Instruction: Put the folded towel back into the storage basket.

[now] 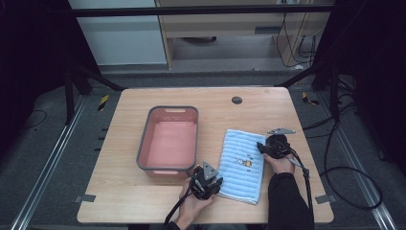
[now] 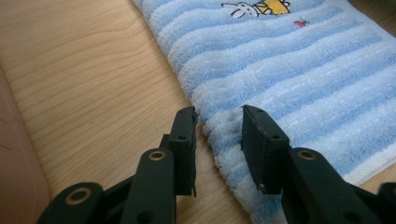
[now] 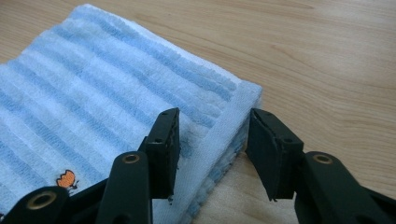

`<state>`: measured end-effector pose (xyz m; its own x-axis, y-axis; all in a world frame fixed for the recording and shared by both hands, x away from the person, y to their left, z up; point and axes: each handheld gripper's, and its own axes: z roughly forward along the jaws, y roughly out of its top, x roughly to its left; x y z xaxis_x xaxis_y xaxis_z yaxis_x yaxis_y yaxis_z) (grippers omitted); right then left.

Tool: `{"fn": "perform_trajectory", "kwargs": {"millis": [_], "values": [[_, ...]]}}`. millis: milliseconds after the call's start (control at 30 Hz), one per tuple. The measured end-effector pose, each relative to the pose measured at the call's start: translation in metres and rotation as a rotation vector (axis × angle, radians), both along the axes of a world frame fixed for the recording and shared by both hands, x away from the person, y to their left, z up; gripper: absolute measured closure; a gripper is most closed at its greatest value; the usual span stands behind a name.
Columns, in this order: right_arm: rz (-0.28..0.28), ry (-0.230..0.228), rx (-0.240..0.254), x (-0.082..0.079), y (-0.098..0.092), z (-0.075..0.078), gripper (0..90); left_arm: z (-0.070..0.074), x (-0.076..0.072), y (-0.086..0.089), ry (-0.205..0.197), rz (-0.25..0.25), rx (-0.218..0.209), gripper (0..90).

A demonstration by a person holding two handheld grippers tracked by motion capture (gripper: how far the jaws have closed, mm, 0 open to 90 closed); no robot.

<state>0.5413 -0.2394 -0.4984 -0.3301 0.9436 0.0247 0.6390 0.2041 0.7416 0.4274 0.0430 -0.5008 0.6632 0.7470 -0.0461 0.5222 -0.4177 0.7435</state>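
Towel (image 1: 242, 165) flat on table (image 1: 124, 191) | left gripper (image 2: 218, 128) fingers parted, straddling its edge | right gripper (image 3: 212, 140) likewise

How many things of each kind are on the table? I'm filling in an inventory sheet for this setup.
Towels: 1, the blue striped towel
Tubs: 1, the pink tub
Grippers: 2, left gripper and right gripper, each with jaws open astride a towel edge
Total: 4

Towel (image 2: 299, 70) cropped by frame edges
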Motion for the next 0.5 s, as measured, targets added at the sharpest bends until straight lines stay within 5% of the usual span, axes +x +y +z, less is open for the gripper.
{"fn": "perform_trajectory", "kwargs": {"millis": [500], "values": [[0.029, 0.028, 0.061, -0.0011, 0.0034, -0.0011, 82.2, 0.0004, -0.0022, -0.0022, 0.017, 0.027, -0.033, 85.9]]}}
